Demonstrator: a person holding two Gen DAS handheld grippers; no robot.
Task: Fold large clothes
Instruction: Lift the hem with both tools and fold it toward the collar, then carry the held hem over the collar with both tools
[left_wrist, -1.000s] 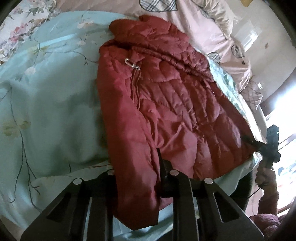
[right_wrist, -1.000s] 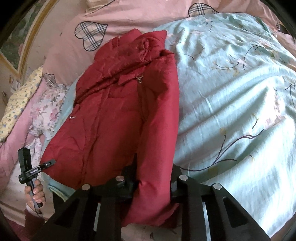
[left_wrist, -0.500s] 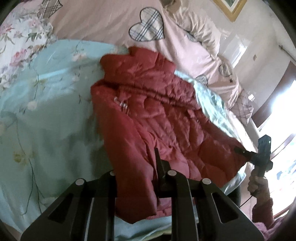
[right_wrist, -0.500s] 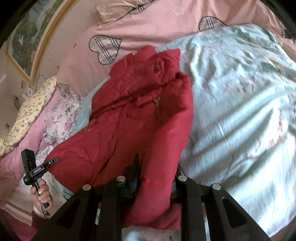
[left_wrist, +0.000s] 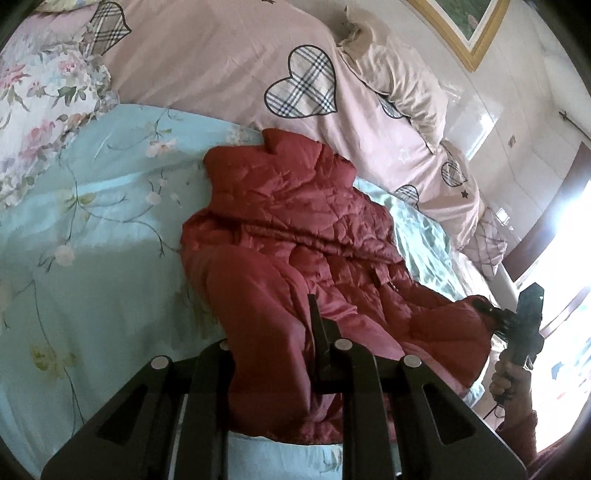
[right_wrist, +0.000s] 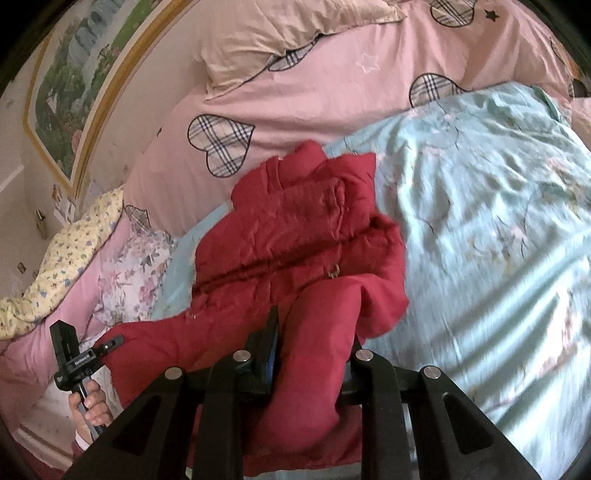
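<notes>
A dark red quilted jacket (left_wrist: 306, 229) lies on a light blue floral bedspread (left_wrist: 92, 221), collar toward the pink pillows. My left gripper (left_wrist: 273, 332) is shut on one bottom corner of the jacket and holds it raised off the bed. My right gripper (right_wrist: 314, 332) is shut on the other bottom corner of the jacket (right_wrist: 295, 243), also raised. The hem hangs between the two grippers and the lower part bunches toward the collar. Each gripper shows in the other's view, the right gripper (left_wrist: 491, 312) at far right, the left gripper (right_wrist: 112, 341) at far left.
Pink bedding with plaid hearts (left_wrist: 303, 88) and a beige pillow (left_wrist: 399, 74) lie beyond the collar. A floral pillow (left_wrist: 33, 110) sits at the bed's left. A framed picture (right_wrist: 70, 96) hangs on the wall. The blue bedspread (right_wrist: 498, 240) spreads beside the jacket.
Both grippers have lifted the jacket's bottom corners off the bed and carried them toward the collar. The lower half now rises and bunches up instead of lying flat.
</notes>
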